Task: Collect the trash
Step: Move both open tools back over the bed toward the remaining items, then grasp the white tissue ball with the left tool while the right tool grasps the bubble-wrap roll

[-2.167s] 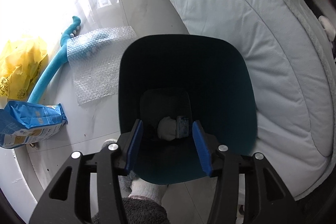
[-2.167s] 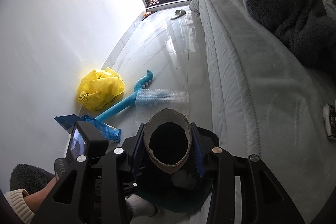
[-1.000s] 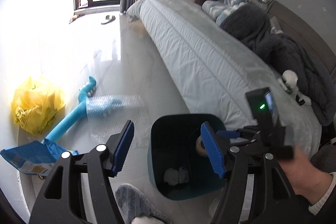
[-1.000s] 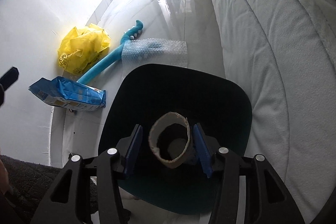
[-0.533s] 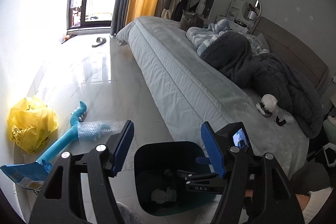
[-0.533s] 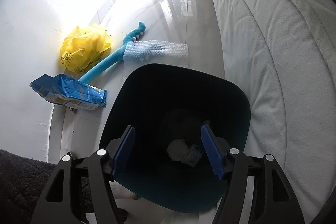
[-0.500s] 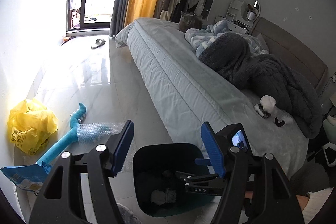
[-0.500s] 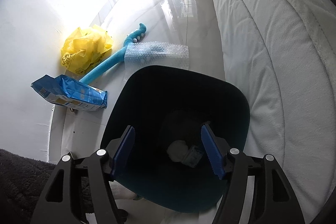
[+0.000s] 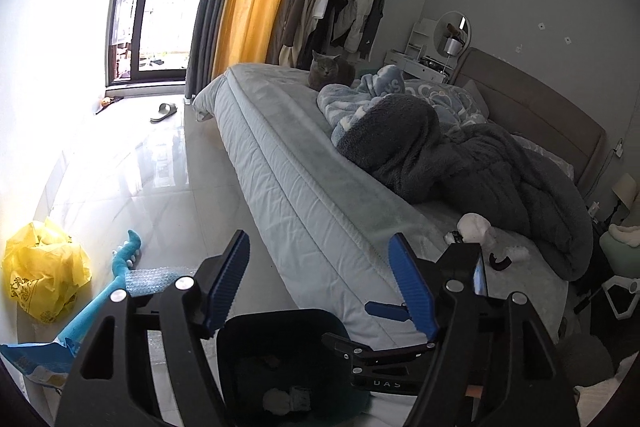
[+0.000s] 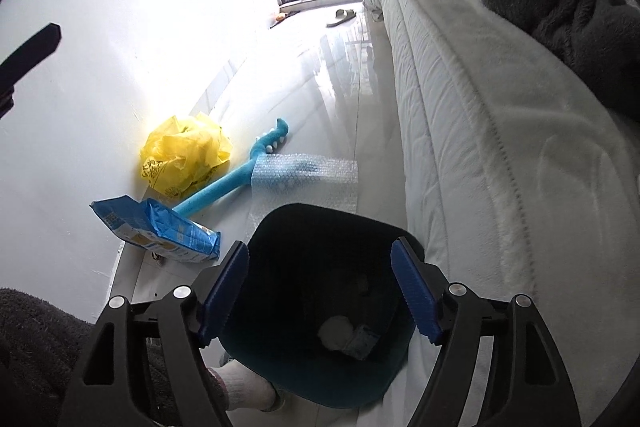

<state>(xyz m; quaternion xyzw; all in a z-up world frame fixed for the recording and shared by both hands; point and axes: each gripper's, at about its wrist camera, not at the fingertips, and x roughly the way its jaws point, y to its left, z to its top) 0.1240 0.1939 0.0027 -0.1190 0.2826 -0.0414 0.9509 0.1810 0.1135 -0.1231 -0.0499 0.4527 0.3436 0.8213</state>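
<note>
Cardboard tube gone from right gripper [image 10: 320, 291], now spread and empty at lower centre above dark teal plastic bin [image 10: 332, 227], left gripper [image 9: 320, 285] spread too, white wad [image 10: 336, 331] inside bin, crumpled yellow plastic bag [image 10: 184, 151] at middle left

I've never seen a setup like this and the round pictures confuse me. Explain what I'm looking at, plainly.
There is no robot here. A person holds two hand grippers, each with a fisheye camera looking along its two blue-padded fingers.

One picture comes from the left gripper, raised and facing the bed, where a grey cat sits. The other comes from the right gripper, which is over the dark trash bin.

Both grippers are open and hold nothing.

On the floor lie a yellow plastic bag, a blue snack packet, a blue foam toy and a sheet of bubble wrap. The bin already holds a white wad and a small wrapper.
</note>
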